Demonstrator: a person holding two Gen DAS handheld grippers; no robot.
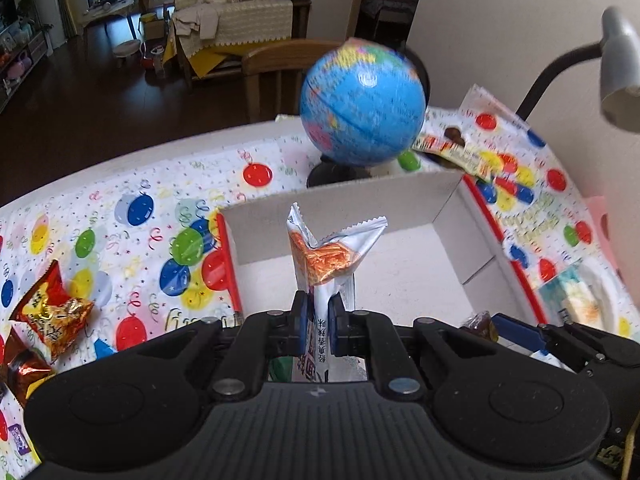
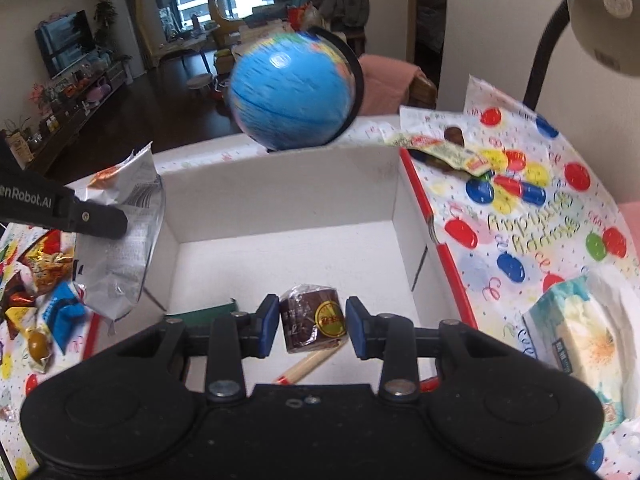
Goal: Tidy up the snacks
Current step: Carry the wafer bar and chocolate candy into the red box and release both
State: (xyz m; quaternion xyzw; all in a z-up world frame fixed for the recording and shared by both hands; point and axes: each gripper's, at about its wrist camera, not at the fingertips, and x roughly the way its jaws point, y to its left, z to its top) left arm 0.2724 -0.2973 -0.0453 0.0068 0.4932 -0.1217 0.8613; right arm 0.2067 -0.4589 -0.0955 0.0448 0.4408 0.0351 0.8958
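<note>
Balloon-print cloth covers the counter, living room behind, slight motion blur. Left gripper: jaws clenched on a white-and-orange snack packet, pinched low on its body, top end sticking up above the blue pads, lower printed end running back between the fingers. Packet hangs over the near-left part of the open white box. Right gripper: jaws partly closed around a small brown wrapped snack with a round yellow label; it sits between the two blue pads, left pad against the wrapper, right pad touching or just beside it, cannot tell for sure. This snack is above the box floor near its front edge; a tan stick-shaped item lies on the floor under it. Box has a red rim. Blue globe stands just behind the box's far wall. Loose wrapped snacks lie on the cloth left of the box, tissue pack to the right, lamp head overhead at upper right.
</note>
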